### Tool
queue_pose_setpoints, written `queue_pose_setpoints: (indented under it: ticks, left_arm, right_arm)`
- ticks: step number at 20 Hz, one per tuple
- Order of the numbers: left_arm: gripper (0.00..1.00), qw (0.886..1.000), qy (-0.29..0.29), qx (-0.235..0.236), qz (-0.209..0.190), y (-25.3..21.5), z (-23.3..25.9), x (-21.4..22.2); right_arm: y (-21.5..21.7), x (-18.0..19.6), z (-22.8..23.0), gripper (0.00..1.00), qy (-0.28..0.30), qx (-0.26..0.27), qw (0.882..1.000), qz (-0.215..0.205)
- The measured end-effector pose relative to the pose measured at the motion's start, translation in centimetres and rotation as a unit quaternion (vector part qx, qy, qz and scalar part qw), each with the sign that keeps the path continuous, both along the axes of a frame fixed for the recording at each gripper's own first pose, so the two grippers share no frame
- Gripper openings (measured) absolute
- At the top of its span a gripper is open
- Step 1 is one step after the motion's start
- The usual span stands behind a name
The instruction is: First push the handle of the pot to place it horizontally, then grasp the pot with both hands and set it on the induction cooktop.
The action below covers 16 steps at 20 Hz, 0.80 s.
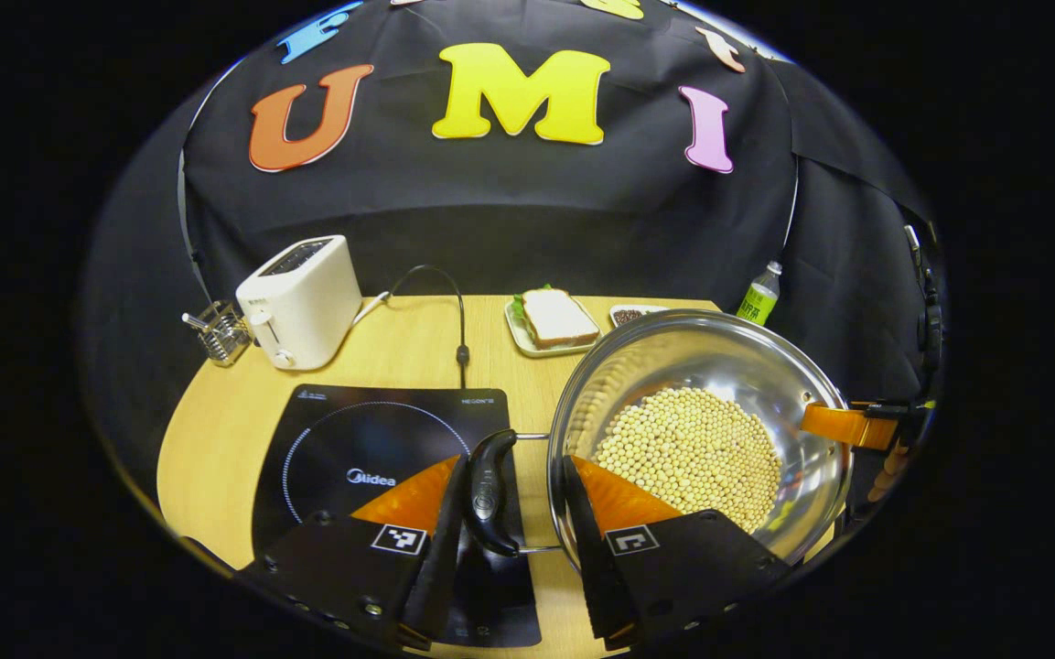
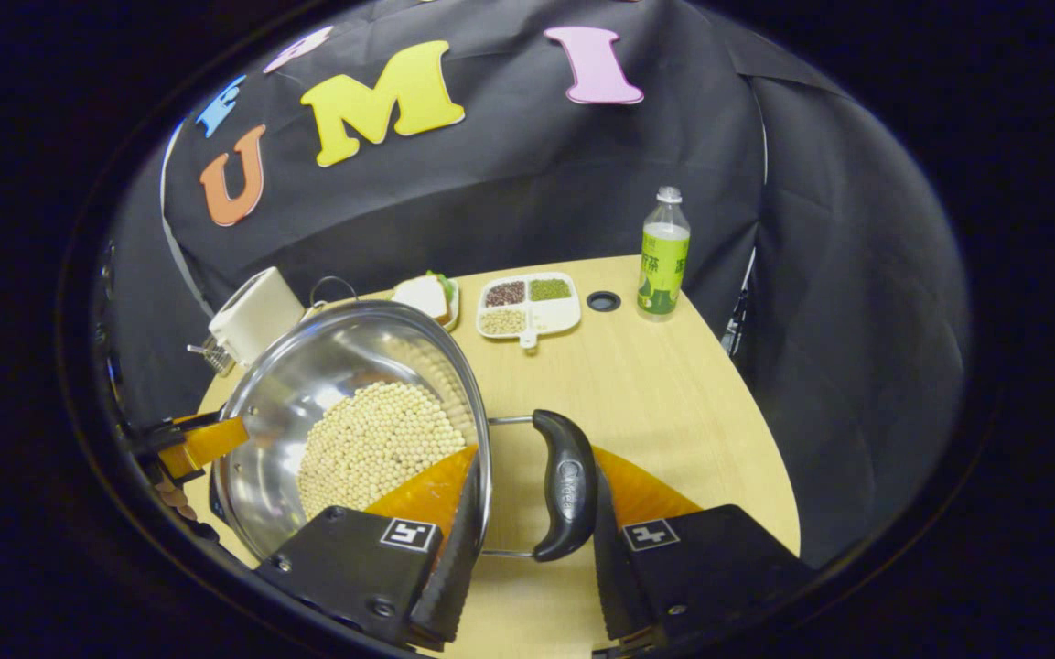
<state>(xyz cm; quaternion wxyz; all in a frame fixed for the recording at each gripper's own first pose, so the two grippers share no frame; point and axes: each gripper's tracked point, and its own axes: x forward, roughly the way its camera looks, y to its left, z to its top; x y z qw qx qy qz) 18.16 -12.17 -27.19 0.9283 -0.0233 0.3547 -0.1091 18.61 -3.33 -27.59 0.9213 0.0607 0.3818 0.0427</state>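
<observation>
A steel pot (image 1: 719, 366) holding soybeans (image 1: 687, 453) sits just right of the black induction cooktop (image 1: 371, 448). My left gripper (image 1: 513, 467) is closed across the pot's black side handle (image 1: 489, 490) and rim, with one finger outside the handle and the other inside the wall. In the right gripper view, my right gripper (image 2: 534, 458) clamps the opposite handle (image 2: 568, 485) and the rim of the pot (image 2: 326, 366) the same way. Each gripper shows at the pot's far side in the other's view. I cannot tell whether the pot is off the table.
A white toaster (image 1: 294, 297) and a small wire rack (image 1: 220, 334) stand at the back left, with a cable (image 1: 461, 320) running to the cooktop. A sandwich plate (image 1: 553, 320), a divided grain tray (image 2: 527, 307) and a green bottle (image 2: 664, 252) line the back.
</observation>
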Motion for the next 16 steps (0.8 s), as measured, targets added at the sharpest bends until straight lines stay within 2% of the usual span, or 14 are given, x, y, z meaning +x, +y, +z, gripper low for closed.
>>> queue_pose_setpoints:
  ticks: [10,16]
  left_arm:
    - [0.56,0.999,-0.017,0.001,0.035,6.9,5.7,-0.7]
    - [0.56,0.997,-0.021,0.021,0.075,13.7,6.0,-1.3]
  right_arm:
    - [6.7,-0.2,6.8,0.59,-0.035,0.0,0.999,0.034]
    - [14.0,0.6,6.6,0.6,-0.029,0.021,0.996,0.076]
